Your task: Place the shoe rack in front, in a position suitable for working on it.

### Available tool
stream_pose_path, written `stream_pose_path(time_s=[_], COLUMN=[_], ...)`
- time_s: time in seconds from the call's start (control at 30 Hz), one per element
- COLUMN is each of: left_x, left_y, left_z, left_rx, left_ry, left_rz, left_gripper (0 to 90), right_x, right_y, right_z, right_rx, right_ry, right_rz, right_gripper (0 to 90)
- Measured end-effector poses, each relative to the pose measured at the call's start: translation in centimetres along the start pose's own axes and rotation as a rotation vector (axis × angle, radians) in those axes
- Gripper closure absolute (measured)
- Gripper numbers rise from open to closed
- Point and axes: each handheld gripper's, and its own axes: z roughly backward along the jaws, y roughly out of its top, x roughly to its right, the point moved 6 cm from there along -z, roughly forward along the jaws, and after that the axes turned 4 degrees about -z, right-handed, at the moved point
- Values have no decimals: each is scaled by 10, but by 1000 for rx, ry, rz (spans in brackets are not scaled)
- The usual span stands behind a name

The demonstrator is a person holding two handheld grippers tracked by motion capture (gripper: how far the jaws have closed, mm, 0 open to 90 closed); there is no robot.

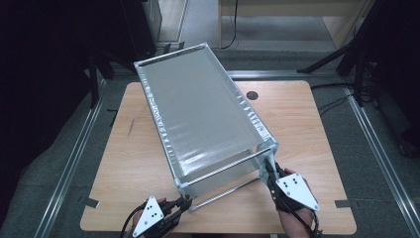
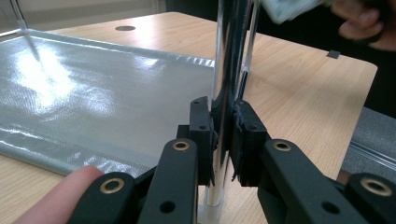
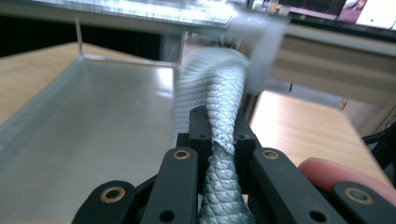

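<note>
A metal-tube rack (image 1: 220, 171) with a grey fabric cover (image 1: 198, 109) stands at an angle on the wooden table (image 1: 307, 129). At the rack's near left corner, my left gripper (image 1: 185, 202) is shut on a shiny upright tube (image 2: 224, 56), its pads (image 2: 201, 126) pressing both sides just above a white foot. My right gripper (image 1: 269, 166) is at the near right corner. It (image 3: 223, 128) is shut on a bunched fold of the grey fabric (image 3: 210, 84) below a blurred white corner joint (image 3: 261, 42). The lower fabric shelf (image 3: 93, 126) spreads out to its left.
The table has a small round hole (image 1: 252, 95) behind the rack. Tape marks (image 1: 344, 203) sit near the front corners. Metal rails (image 1: 74, 153) run along the floor on both sides. A tripod leg (image 1: 337, 54) stands at the back right.
</note>
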Motion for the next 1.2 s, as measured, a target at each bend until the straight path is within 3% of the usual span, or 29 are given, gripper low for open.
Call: stream_pose_path(time_s=[0.03, 0.17, 0.2, 0.4, 0.43, 0.57, 0.7, 0.77, 0.9, 0.97, 1.03, 1.07, 1.13, 1.2], left_x=[0, 0, 0, 0, 0, -1, -2, 0, 1, 1, 0, -1, -2, 0], left_y=[0, 0, 0, 1, 1, 4, 5, 5, 6, 6, 8, 9, 10, 9], left_z=[0, 0, 0, 1, 1, 4, 5, 5, 4, 5, 6, 7, 7, 6], left_rx=[-2, -1, -2, -7, -7, 10, 13, 7, 4, 5, 17, 26, 23, 20], left_ry=[1, 0, 0, 1, 1, -2, -5, 8, 12, 16, 19, 20, 11, 7], left_rz=[-1, -1, 0, -5, -5, -4, -18, -31, -32, -41, -47, -46, -47, -53], left_gripper=[812, 812, 812, 810, 808, 760, 777, 807, 810, 802, 769, 762, 759, 803], right_x=[3, 8, 12, 14, 13, 9, -6, -24, -75, -97, -106, -107, -102, -96], right_y=[3, -8, -27, -74, -78, -75, -65, -66, -79, -83, -82, -79, -77, -82], right_z=[7, 7, 1, -18, -20, -18, -15, -17, -24, -23, -23, -23, -26, -30], right_rx=[12, -37, -109, -345, -355, -355, -310, -319, -379, -398, -370, -356, -350, -383], right_ry=[-8, -1, -4, 17, 21, 42, 114, 163, 307, 378, 363, 353, 318, 293], right_rz=[2, -8, -18, -45, -41, -40, -53, -42, 40, 72, 78, 54, 3, -39], right_gripper=[844, 844, 844, 844, 844, 843, 843, 841, 826, 741, 564, 489, 427, 439])
